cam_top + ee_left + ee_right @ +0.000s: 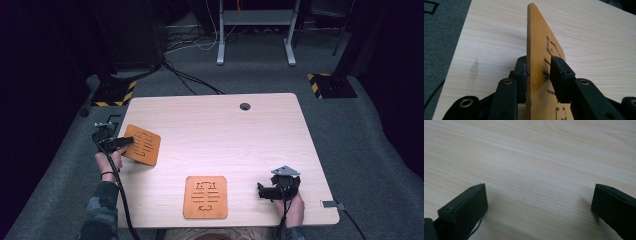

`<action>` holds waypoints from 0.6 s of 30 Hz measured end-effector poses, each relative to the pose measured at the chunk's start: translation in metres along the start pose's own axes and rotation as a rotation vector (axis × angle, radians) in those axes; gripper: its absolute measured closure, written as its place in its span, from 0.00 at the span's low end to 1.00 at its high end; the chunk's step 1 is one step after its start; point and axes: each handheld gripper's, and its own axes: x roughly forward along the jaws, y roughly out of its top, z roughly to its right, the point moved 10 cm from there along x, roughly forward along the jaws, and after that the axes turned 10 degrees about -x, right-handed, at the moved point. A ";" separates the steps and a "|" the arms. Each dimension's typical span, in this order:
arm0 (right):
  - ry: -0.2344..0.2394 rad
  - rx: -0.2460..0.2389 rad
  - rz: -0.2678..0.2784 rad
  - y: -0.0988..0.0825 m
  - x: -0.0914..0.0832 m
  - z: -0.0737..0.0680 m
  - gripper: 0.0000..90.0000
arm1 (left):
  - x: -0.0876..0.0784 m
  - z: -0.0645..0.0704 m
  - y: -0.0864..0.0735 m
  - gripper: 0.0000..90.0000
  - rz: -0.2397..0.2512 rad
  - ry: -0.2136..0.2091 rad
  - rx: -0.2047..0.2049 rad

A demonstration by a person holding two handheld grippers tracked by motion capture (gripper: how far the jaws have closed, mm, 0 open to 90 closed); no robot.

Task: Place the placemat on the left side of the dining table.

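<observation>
Coaster [536, 50] between left tongs [538, 72]

Square orange-brown wooden coaster [142, 144], rounded corners, cut-out slot pattern, at table's left edge, looks tilted with one side raised. In the left gripper view the coaster [537, 50] stands edge-on, thin board between the two black pads; one pad touches, the other possibly just off its face.

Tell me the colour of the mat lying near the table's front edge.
Orange-brown mat with dark cut-out slots; high view shows it best.
</observation>
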 end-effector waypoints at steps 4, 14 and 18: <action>0.000 0.000 0.000 0.000 0.000 0.000 0.00 | 0.002 -0.003 -0.001 0.72 -0.016 0.028 0.016; -0.003 0.001 -0.001 0.000 0.000 0.000 0.00 | 0.006 -0.006 0.000 0.70 -0.013 0.036 0.023; -0.003 0.001 -0.001 0.000 0.000 0.000 0.00 | 0.006 -0.008 -0.001 0.70 -0.026 0.041 0.029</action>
